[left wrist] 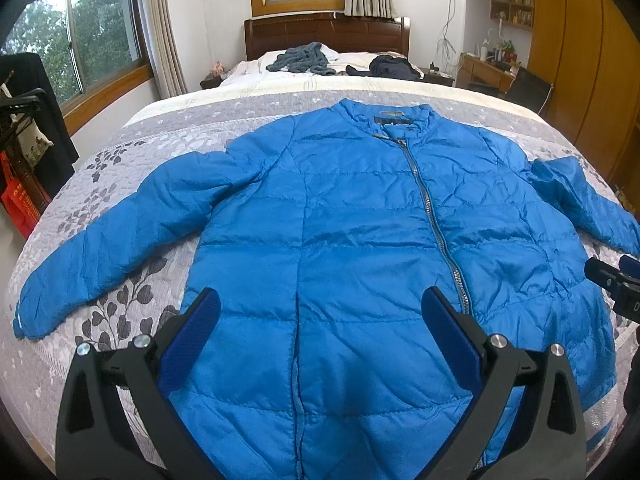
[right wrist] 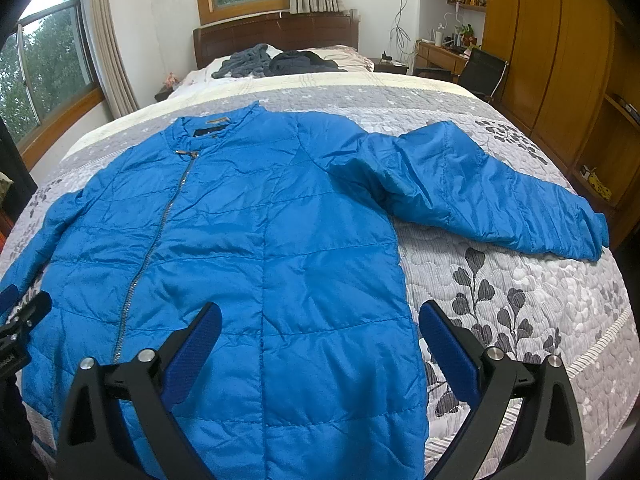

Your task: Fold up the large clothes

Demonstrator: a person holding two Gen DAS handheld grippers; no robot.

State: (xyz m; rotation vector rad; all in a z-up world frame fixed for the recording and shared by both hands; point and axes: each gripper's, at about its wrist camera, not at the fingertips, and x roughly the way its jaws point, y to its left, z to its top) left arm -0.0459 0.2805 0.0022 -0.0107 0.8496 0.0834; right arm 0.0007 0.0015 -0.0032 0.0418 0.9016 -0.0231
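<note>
Spread left gripper and right gripper, both empty, hover over near hem of blue jacket, apparently zipped, flat on quilt.

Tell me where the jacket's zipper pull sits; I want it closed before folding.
The zipper pull is up at the collar of the blue jacket, right of centre in the left wrist view, towards the headboard.

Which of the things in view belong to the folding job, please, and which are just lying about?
For the job:
blue jacket
left gripper
right gripper
bed

Lying about:
grey garment
dark garment
desk
office chair
</note>
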